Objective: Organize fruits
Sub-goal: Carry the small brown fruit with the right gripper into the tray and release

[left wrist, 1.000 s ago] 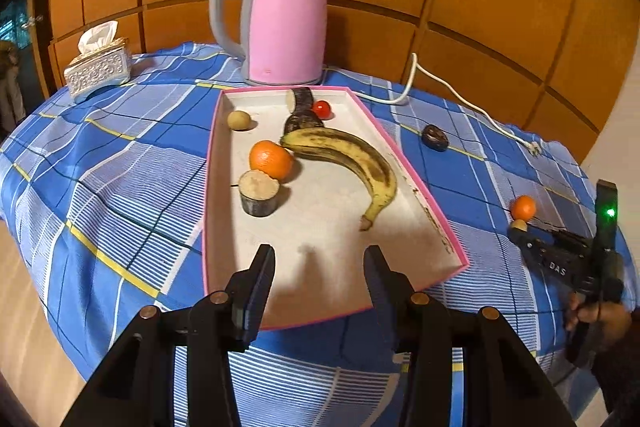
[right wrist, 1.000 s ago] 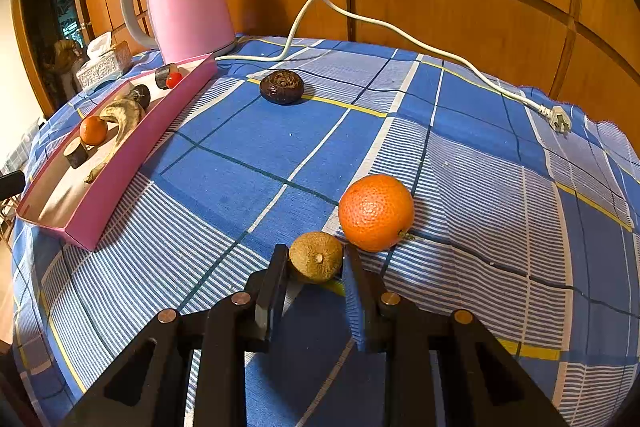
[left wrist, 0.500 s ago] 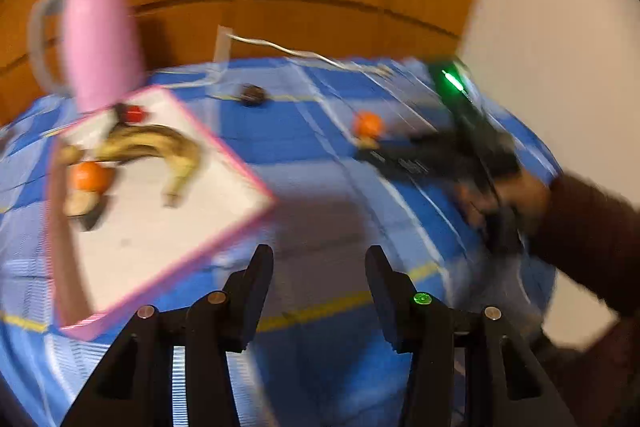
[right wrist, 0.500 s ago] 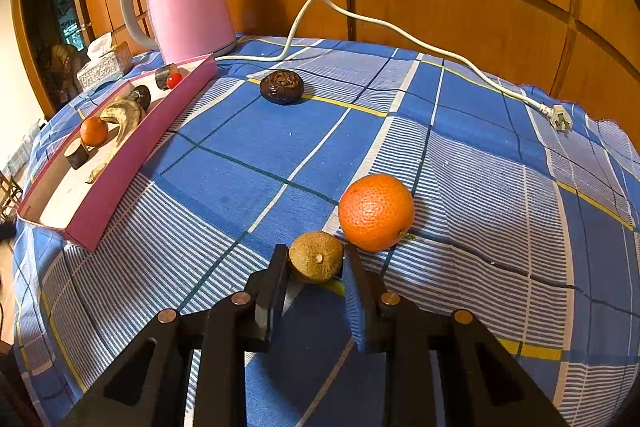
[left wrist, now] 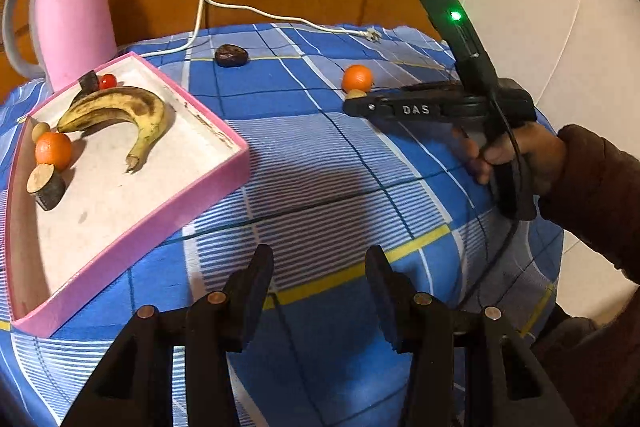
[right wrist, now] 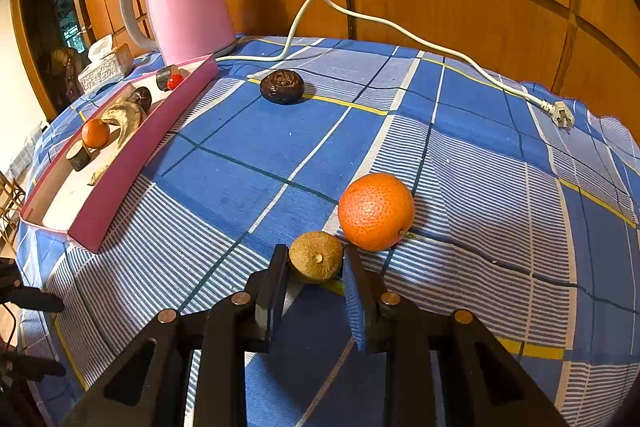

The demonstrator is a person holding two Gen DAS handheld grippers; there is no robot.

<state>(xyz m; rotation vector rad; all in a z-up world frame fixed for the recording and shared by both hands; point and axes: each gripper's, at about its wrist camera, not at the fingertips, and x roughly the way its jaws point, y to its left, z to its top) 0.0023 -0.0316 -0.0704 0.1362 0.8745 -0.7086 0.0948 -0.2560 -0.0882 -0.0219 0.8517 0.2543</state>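
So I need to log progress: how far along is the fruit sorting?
Partly done. The pink tray already holds a banana, a small orange, a red cherry tomato and a few dark pieces. In hand: the right gripper is shut on the small brown fruit. Left on the cloth: the big orange and the dark wrinkled fruit. The left gripper is open, empty.

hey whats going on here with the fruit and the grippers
A person is sorting fruit into a pink tray. The right gripper is shut on a small brown fruit beside an orange on the tablecloth. The left gripper hangs open and empty. The tray already holds a banana.
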